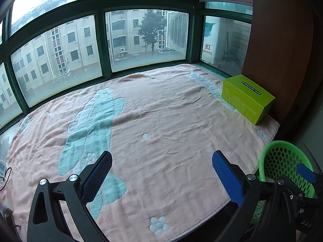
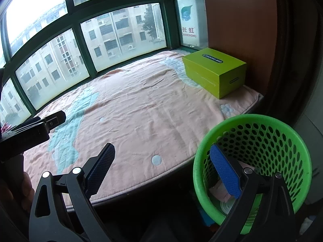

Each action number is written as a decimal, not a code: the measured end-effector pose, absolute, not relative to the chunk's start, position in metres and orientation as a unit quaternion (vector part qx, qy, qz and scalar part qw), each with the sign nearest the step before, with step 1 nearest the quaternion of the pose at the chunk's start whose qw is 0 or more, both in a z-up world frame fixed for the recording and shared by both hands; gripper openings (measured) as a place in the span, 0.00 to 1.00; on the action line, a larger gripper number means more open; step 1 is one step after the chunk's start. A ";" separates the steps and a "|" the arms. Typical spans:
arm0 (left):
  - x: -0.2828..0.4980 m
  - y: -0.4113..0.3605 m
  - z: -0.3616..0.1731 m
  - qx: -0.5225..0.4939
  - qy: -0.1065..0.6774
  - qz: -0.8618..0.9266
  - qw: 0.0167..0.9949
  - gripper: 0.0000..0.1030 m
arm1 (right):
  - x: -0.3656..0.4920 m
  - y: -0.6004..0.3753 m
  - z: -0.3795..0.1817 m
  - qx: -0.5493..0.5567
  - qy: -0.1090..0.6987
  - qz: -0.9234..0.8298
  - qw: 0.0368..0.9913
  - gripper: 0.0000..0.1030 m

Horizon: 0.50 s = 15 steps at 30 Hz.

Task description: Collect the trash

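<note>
A green perforated waste basket [image 2: 262, 133] stands on the floor off the blanket's right front corner; the left wrist view shows its rim [image 1: 270, 151] too. Pale and pinkish scraps [image 2: 219, 191] lie at its bottom. My right gripper [image 2: 162, 171] is open, its right finger over the basket's mouth, nothing between the pads. My left gripper [image 1: 161, 176] is open above the front of the pink blanket [image 1: 161, 121], holding nothing. The right gripper's blue pad [image 1: 305, 173] shows at the lower right in the left wrist view.
A lime-green box [image 2: 216, 70] sits at the blanket's far right corner [image 1: 246, 98] against a brown wooden panel [image 2: 242, 20]. Green-framed windows [image 1: 101, 46] bound the far side. A hand with the left gripper's body [image 2: 26, 133] is at the left edge. A cable [image 1: 5, 178] lies far left.
</note>
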<state>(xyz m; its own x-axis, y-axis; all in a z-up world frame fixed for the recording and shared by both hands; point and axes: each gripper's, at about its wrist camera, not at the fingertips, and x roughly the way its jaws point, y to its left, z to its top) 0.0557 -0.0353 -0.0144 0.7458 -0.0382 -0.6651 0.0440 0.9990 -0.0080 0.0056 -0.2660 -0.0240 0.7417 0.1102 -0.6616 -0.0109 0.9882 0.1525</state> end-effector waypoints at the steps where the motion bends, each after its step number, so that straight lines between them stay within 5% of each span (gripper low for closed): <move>1: 0.056 -0.035 -0.015 0.004 0.356 -0.022 0.934 0.93 | 0.005 -0.266 -0.024 0.069 0.357 0.032 0.931 0.91; 15: 0.056 -0.034 -0.016 0.006 0.354 -0.020 0.935 0.93 | 0.002 -0.264 -0.020 0.063 0.346 0.025 0.936 0.92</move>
<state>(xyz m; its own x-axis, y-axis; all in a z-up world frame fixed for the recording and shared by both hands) 0.0558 -0.0336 -0.0157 0.7485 -0.0334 -0.6623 0.0423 0.9991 -0.0025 0.0018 -0.2644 -0.0201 0.7591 0.0906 -0.6446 -0.0037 0.9909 0.1349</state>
